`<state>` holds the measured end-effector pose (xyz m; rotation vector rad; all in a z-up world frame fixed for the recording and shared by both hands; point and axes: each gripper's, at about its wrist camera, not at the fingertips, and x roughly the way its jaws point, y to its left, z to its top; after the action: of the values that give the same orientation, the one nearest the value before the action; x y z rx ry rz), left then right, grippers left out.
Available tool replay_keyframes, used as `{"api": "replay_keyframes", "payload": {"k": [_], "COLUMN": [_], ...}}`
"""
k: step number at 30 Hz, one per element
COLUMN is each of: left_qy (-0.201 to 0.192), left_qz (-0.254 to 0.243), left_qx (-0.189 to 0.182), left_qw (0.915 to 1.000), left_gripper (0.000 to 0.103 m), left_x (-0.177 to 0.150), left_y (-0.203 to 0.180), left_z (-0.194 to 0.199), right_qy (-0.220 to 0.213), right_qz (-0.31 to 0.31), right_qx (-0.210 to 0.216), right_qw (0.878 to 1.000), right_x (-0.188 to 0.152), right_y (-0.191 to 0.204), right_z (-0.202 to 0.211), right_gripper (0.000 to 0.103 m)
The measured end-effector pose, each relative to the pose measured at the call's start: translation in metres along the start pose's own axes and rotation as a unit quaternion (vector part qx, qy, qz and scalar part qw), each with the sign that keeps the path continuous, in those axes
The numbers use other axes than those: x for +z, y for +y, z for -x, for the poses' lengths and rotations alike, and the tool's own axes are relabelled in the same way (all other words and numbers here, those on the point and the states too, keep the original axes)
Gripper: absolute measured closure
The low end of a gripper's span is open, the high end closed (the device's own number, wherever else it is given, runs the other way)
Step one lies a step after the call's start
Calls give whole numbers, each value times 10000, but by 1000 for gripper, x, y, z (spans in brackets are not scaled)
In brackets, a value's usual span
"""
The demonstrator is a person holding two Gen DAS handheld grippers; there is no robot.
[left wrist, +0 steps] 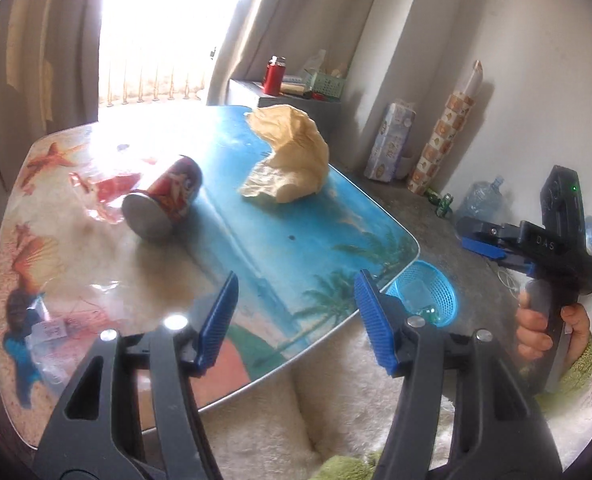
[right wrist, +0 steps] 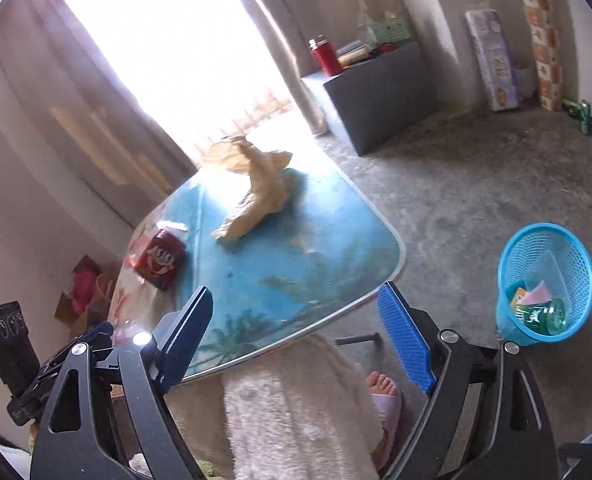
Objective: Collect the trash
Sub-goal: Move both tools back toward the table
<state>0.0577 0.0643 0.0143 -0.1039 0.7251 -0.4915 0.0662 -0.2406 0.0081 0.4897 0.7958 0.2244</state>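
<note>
A red printed can (left wrist: 168, 200) lies on its side on the beach-print table (left wrist: 280, 248), left of a crumpled beige paper bag (left wrist: 292, 160). Clear plastic wrappers (left wrist: 52, 336) lie at the table's near left. My left gripper (left wrist: 296, 312) is open and empty above the table's near edge. In the right wrist view my right gripper (right wrist: 296, 344) is open and empty near the table's corner, with the can (right wrist: 160, 260) and the bag (right wrist: 256, 188) beyond it. A blue mesh basket (right wrist: 544, 280) on the floor to the right holds a green bottle (right wrist: 544, 316) and scraps. The basket also shows in the left wrist view (left wrist: 428, 292).
A grey cabinet (right wrist: 380, 92) with a red flask (right wrist: 324, 56) stands by the curtain. Rolls and a pack (left wrist: 392, 140) lean on the far wall, with water jugs (left wrist: 480, 200) nearby. My legs under a white fleece (right wrist: 288, 408) and a bare foot (right wrist: 384, 388) are below.
</note>
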Motion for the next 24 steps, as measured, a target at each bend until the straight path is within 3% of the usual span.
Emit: {"api": "replay_keyframes", "payload": {"k": [6,11,18,24], "left_qy": [-282,-56,152,435], "left_qz": [454,701,350,637], "left_qx": [748,1183,697,490], "left_qw": [9958,9905,9968,9958], "left_gripper": [41,41,41,42], "left_x": [-16,-25,-42,-55], "left_y": [57,99,96,100], "left_z": [39,45,39,2], "right_qy": [980,1294,955,618], "right_qz": [629,1017,868,580], "right_qx": [710,602,-164,-846], "right_qw": [9907,9845,9915,9928], "right_x": [-20,-31,0,48], "right_y": [88,124,102,68], "right_z": [-70,-94,-89,-100], "right_gripper": [21,21,21,21]}}
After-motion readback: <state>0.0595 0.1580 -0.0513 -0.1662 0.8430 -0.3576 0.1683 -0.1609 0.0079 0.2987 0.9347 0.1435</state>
